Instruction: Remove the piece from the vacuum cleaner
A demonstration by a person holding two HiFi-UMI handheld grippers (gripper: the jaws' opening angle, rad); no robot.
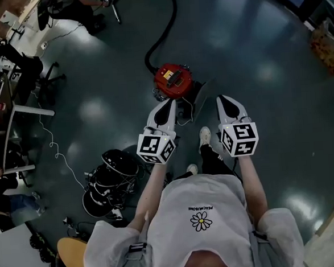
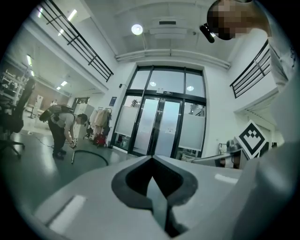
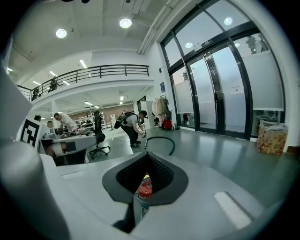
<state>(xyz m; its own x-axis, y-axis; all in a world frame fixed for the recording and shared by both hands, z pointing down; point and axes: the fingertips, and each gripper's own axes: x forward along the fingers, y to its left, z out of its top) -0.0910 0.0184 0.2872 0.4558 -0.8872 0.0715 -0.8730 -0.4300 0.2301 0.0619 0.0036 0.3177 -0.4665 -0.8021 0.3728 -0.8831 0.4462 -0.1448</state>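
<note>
A red canister vacuum cleaner (image 1: 173,81) stands on the dark floor just ahead of both grippers. Its black hose (image 1: 166,27) curves away to the far left, where another person (image 1: 81,5) bends over the wand. A grey flat piece (image 1: 201,97) sits at the vacuum's right side. My left gripper (image 1: 169,105) is shut and empty, its tip just short of the vacuum. My right gripper (image 1: 226,101) is also shut and empty, to the right of the vacuum. The right gripper view shows the red vacuum (image 3: 144,186) through the slot between its jaws.
Black round cases (image 1: 109,178) lie on the floor at my left. Desks and office chairs (image 1: 17,112) line the left side, with a thin cable (image 1: 57,152) trailing across the floor. A patterned box (image 1: 326,47) stands at far right. Glass doors (image 2: 161,126) are ahead.
</note>
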